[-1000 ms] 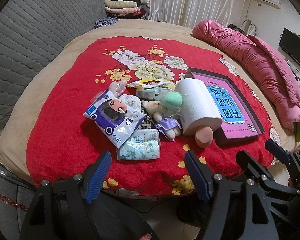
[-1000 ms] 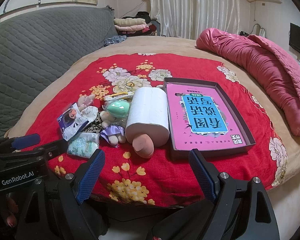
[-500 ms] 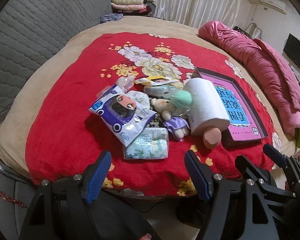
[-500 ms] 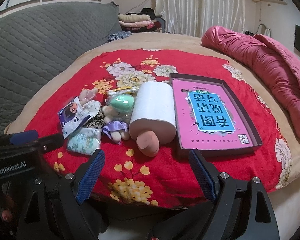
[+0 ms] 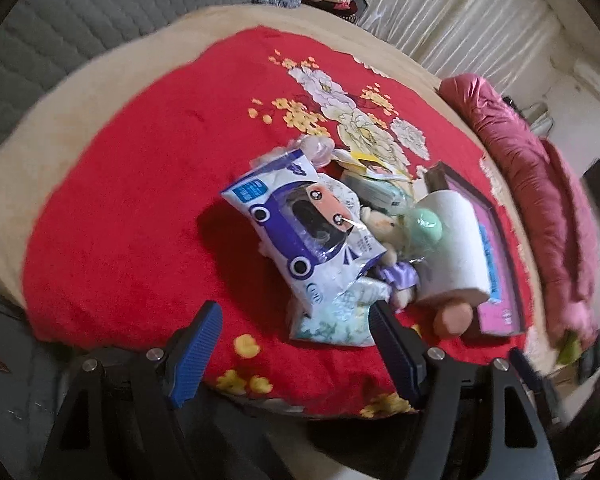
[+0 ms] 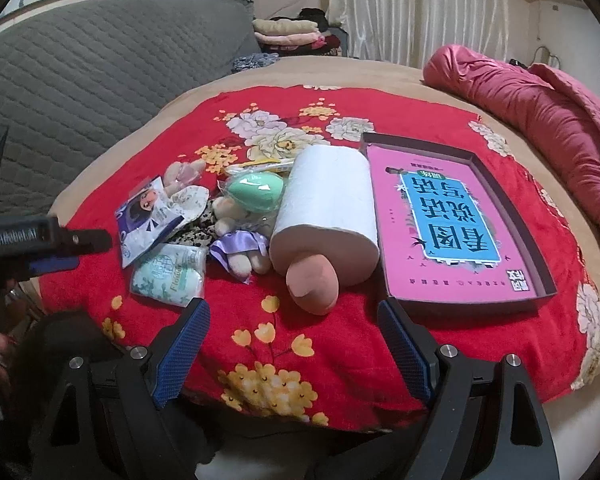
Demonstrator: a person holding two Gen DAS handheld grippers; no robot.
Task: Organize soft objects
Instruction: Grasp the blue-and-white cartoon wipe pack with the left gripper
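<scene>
A heap of soft things lies on the red floral blanket (image 6: pixel 340 340): a white paper roll (image 6: pixel 328 204), a pink sponge (image 6: pixel 312 284) at its near end, a mint sponge (image 6: pixel 254 190), a small plush doll in purple (image 6: pixel 240 248), a blue-and-white cartoon packet (image 5: pixel 300 232) and a pale green tissue pack (image 6: pixel 170 276). A shallow dark box with a pink bottom (image 6: pixel 452 216) sits right of the roll. My left gripper (image 5: pixel 296 340) hangs open just short of the tissue pack (image 5: pixel 332 320). My right gripper (image 6: pixel 294 344) is open, short of the pink sponge.
A rolled pink quilt (image 6: pixel 540 100) lies along the bed's right side. A grey quilted headboard (image 6: pixel 80 80) stands at the left, with folded clothes (image 6: pixel 288 34) behind. The left gripper's body (image 6: pixel 40 236) shows at the left in the right wrist view.
My left gripper has tilted and moved closer to the heap, towards the packets. My right gripper has edged nearer the pink sponge and the roll. The objects lie as before.
</scene>
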